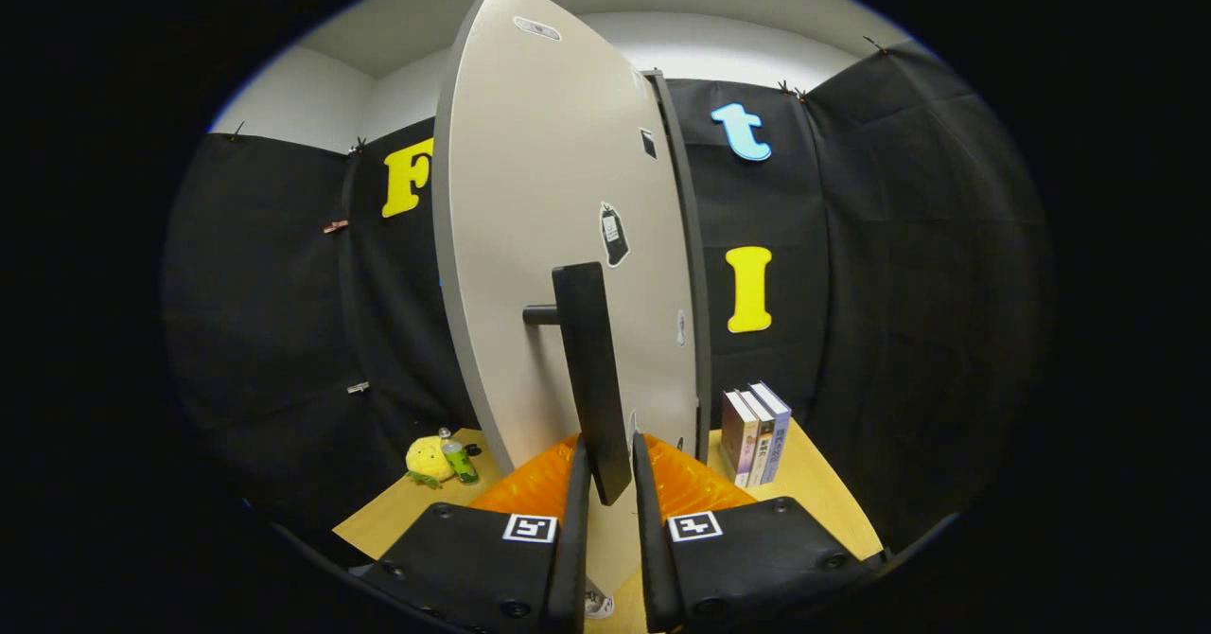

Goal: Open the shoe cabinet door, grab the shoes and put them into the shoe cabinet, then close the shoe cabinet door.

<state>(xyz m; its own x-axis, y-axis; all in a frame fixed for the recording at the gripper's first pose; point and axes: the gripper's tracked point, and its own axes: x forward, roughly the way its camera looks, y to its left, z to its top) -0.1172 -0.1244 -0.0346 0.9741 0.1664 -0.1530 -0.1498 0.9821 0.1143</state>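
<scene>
The shoe cabinet door [558, 218] takes up most of what there is to see: a tall, pale grey panel with a smooth matt face, swung so that its long curved edge faces the gripper and its far side meets the dark frame of the cabinet [695, 265]. A few small stickers dot the face, one oval near the top, one dark tag shape about halfway down, and a couple of smaller ones near the hinge side. It stands upright on a light wooden table [814, 492], in front of the black cloth wall of the booth.

Next in size is the door's handle [591, 378], a long dark flat bar standing vertically off the panel on a short round post. Its lower end hangs down right between the gripper's [611, 483] two fingers [577, 511]. The fingers sit close on either side of it, with a thin gap still visible on the right, so I cannot tell whether both are pressing on the bar.

Behind the fingers, at the foot of the door, lies something bright orange [691, 483] with a ribbed surface.

To the right of the cabinet three books [755, 431] stand upright together on the table. To the left, near the table's edge, a small yellow plush toy [428, 459] sits with a little green can [460, 462] just beside it
</scene>
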